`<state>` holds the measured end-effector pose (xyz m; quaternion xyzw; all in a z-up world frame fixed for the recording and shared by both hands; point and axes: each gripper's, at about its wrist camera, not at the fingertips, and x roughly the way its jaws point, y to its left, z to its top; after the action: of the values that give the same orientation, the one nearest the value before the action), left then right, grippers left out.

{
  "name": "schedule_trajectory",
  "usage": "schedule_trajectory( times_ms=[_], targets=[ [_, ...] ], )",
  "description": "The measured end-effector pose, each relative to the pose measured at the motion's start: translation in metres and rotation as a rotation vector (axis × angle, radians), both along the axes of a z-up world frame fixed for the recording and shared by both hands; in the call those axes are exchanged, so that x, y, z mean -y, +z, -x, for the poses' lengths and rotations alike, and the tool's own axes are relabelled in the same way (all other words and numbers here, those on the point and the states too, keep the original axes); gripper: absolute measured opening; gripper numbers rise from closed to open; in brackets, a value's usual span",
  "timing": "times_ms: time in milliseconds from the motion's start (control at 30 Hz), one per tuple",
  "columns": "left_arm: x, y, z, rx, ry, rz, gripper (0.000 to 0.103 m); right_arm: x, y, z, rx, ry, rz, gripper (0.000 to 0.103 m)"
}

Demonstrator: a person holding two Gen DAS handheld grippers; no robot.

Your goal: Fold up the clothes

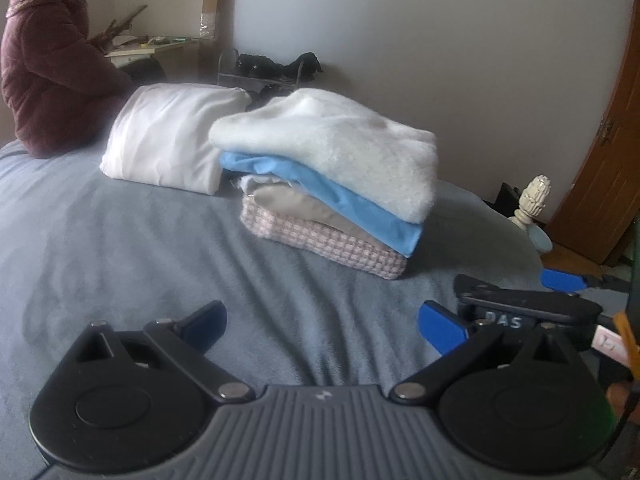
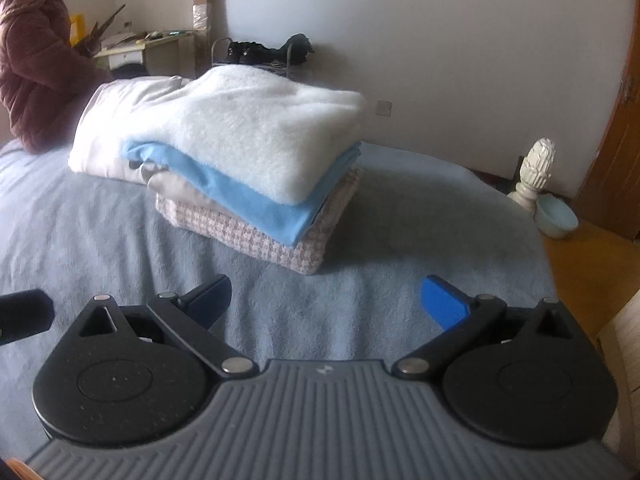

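A stack of folded clothes lies on the grey-blue bed: a fluffy white piece on top, a light blue one under it, a beige one, and a pink checked one at the bottom. My left gripper hovers open in front of the stack, holding nothing. My right gripper is open too, also short of the stack, and shows in the left wrist view as the right gripper at the right edge.
A folded white quilt lies behind the stack. A person in a dark pink coat sits on the bed's far left. A white bedpost knob, a blue basin and a wooden door stand at the right.
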<state>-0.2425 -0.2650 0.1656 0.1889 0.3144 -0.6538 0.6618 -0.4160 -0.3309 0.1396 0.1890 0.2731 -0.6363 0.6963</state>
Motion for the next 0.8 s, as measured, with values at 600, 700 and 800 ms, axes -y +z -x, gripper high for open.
schedule_trajectory(
  times_ms=[600,700,800],
  targets=[
    [-0.007,-0.012,0.004,0.019,0.051,-0.018,0.103,-0.001,-0.006,-0.01,-0.071,0.026,-0.021,0.102],
    [-0.006,-0.013,0.003,0.018,0.058,-0.02,0.103,0.0,-0.006,-0.01,-0.074,0.023,-0.02,0.102],
    [-0.006,-0.013,0.002,0.014,0.064,-0.022,0.103,0.001,-0.006,-0.009,-0.072,0.018,-0.015,0.102]
  ],
)
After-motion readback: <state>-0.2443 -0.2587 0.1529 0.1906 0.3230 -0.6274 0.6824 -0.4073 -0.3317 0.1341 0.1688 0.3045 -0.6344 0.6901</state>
